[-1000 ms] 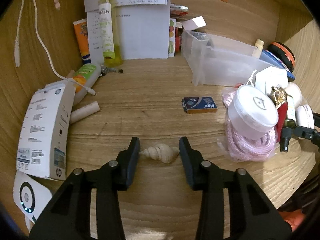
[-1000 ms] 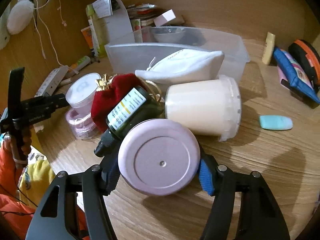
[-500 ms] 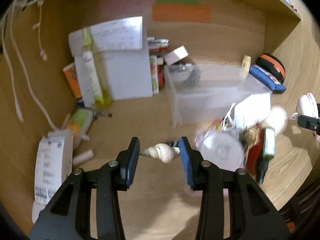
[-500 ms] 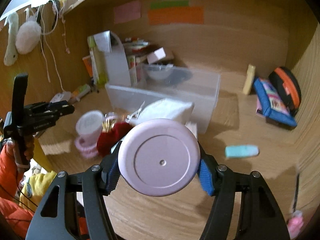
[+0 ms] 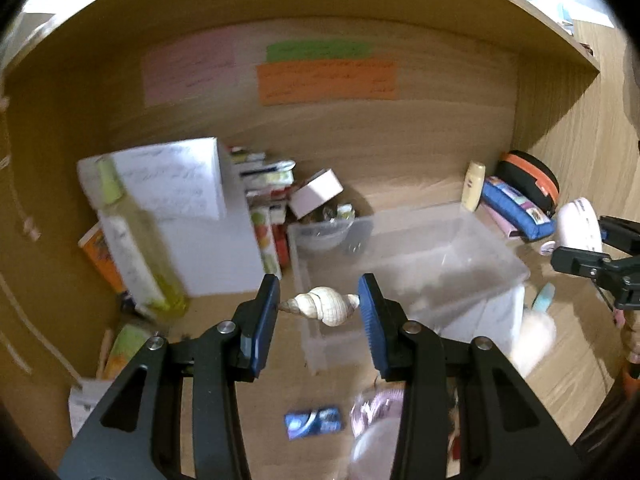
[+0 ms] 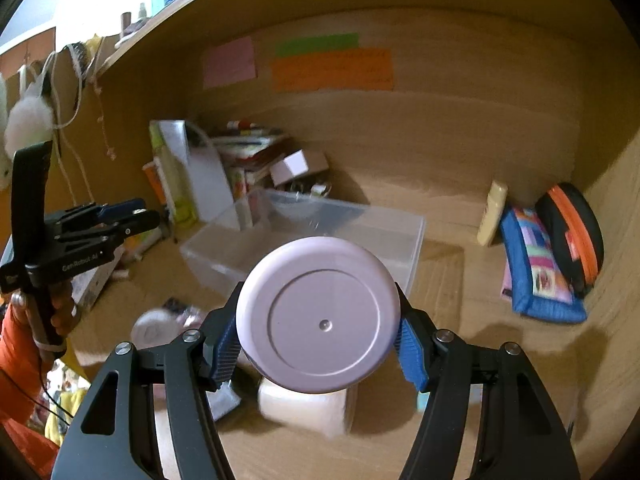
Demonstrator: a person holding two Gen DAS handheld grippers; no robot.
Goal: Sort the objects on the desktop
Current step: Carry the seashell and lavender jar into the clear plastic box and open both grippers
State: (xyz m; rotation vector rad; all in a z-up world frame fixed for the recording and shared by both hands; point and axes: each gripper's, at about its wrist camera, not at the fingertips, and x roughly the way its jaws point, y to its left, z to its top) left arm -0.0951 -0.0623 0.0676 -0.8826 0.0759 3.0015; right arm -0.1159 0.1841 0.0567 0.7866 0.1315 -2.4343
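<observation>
Both grippers hold their objects above a cluttered wooden desk.
The left gripper [image 5: 319, 306], jaws narrowly parted, clamps a cream spiral seashell [image 5: 320, 306] at frame centre, before the clear plastic bin [image 5: 496, 258]. The right gripper [image 6: 318, 338], jaws about half spread, clamps a lilac round jar [image 6: 318, 316] low in frame centre, bin [image 6: 404, 236] behind.

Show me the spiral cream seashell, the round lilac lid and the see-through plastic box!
Spiral cream seashell [image 5: 322, 306]: left wrist view, on its widest whorl.
Round lilac lid [image 6: 320, 322]: right wrist view, near its flat middle.
See-through plastic box [image 6: 416, 236]: right wrist view, on its right wall.
</observation>
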